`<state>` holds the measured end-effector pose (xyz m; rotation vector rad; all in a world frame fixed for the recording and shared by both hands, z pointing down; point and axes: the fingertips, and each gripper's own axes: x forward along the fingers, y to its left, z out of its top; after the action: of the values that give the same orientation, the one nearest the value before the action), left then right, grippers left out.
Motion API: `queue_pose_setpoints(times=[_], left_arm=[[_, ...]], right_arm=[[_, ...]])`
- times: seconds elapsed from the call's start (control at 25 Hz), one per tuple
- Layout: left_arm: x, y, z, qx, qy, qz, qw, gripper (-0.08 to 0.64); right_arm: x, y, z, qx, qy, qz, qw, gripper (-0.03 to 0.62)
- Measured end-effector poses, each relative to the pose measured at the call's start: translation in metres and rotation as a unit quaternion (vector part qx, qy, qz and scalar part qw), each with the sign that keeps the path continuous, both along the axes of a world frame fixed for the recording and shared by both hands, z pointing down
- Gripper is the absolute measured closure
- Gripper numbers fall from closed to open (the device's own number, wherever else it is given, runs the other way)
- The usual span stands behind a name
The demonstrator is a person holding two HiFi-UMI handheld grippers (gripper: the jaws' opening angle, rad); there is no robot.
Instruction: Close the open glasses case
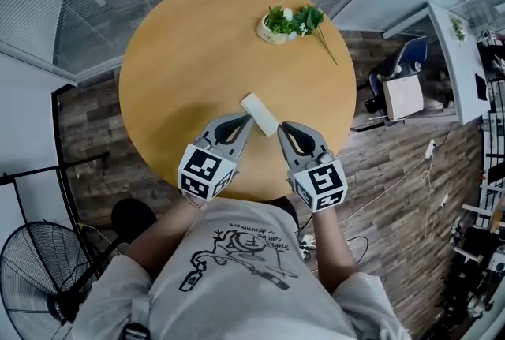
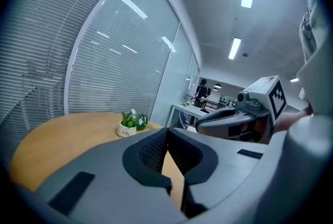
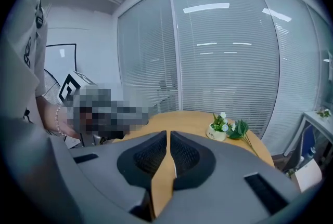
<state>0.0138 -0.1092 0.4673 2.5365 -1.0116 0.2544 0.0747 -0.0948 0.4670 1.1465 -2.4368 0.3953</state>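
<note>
A white oblong glasses case (image 1: 259, 114) lies slanted on the round wooden table (image 1: 189, 54), near its front edge. From above it shows one flat white face. My left gripper (image 1: 245, 120) points at the case from the near left, its tips at the case's left side. My right gripper (image 1: 282, 128) points at the case's near right end. The jaws of each stand together at the tips with nothing between them, as the left gripper (image 2: 167, 129) and right gripper (image 3: 169, 133) views show. Both gripper views have the case hidden behind the jaws.
A small white pot of green plants (image 1: 278, 25) stands at the table's far right, a leafy stem trailing off it; the pot (image 2: 126, 129) (image 3: 215, 133) shows in both gripper views. Glass walls with blinds ring the table. A fan (image 1: 35, 271) and a desk (image 1: 454, 54) stand on the floor beyond.
</note>
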Motion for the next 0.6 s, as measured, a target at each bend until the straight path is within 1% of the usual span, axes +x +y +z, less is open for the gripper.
queue_pose_setpoints(times=[0.32, 0.6], left_arm=[[-0.009, 0.011, -0.032, 0.021, 0.020, -0.006, 0.9996, 0.541], [-0.017, 0.014, -0.070, 0.053, 0.033, -0.013, 0.9980, 0.541]], right_arm=[[-0.006, 0.008, -0.044, 0.023, -0.009, -0.015, 1.000, 0.561], [-0.007, 0.016, -0.077, 0.039, -0.027, -0.013, 0.999, 0.561]])
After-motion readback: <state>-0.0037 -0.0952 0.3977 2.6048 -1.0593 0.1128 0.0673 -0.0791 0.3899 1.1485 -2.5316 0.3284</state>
